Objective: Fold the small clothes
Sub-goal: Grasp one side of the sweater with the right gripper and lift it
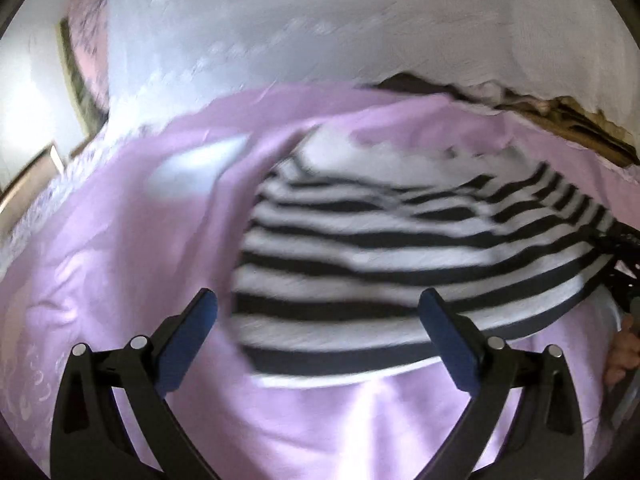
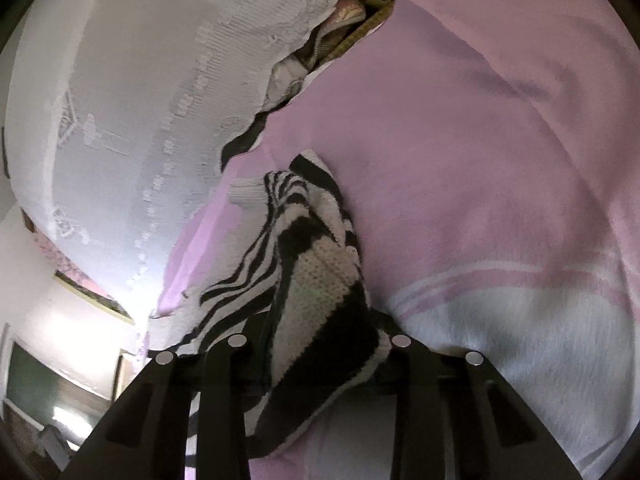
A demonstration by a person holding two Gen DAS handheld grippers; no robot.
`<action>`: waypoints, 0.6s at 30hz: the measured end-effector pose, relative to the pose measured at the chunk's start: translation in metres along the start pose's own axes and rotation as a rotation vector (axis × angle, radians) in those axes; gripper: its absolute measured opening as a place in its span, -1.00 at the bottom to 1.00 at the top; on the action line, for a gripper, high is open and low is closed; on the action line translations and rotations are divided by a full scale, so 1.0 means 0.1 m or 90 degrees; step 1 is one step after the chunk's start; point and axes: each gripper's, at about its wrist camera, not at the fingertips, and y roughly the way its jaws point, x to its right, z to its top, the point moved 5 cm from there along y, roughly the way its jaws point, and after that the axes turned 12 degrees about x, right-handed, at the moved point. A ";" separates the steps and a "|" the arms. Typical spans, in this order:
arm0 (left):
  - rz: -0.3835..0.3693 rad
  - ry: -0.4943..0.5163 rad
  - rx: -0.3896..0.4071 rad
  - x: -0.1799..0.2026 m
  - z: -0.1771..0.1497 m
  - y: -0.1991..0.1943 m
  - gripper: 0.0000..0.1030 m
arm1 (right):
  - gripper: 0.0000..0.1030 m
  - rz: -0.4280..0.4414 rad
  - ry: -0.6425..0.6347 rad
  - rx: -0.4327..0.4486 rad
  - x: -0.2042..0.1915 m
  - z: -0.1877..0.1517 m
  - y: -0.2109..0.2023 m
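The left gripper (image 1: 318, 312) stands spread wide, its two blue pads (image 1: 191, 334) well apart with nothing between them, hovering just above the near hem of a black-and-white striped knit sweater (image 1: 400, 256). The sweater fills the picture from the centre out toward 3 o'clock, lying on a lilac bedsheet (image 1: 120, 264); the view is blurred. At 4 o'clock, by the picture's edge, part of a person's hand (image 1: 622, 354) shows beside dark gripper parts.

In the right wrist view, the right gripper (image 2: 320, 344) is pinching a bunched fold of the same striped sweater (image 2: 320, 280): the knit is drawn in between the black fingers and hides the pads, with cloth spilling down past them toward 6 o'clock. From the grip the sweater stretches up toward 12 o'clock, where a ribbed white cuff (image 2: 248, 194) pokes out at about 11 o'clock. The lilac bedsheet (image 2: 480, 160) spreads from the centre to 3 o'clock, with a paler patch toward 5 o'clock. A white lace cover (image 2: 140, 120) takes up the 9 to 12 o'clock side, and a brown-patterned gap (image 2: 360, 28) shows between lace and sheet at 12 o'clock.
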 end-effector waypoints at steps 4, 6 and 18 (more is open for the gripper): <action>-0.046 -0.109 -0.045 -0.38 -0.22 0.15 0.92 | -0.39 -0.029 -0.014 0.006 -0.04 0.01 0.00; -0.088 -0.174 -0.064 -0.48 -0.27 0.21 0.92 | -0.40 -0.028 -0.014 0.008 -0.04 0.01 -0.02; -0.034 -0.144 -0.026 -0.60 -0.09 0.06 0.92 | -0.44 0.005 -0.051 0.056 -0.34 0.05 -0.29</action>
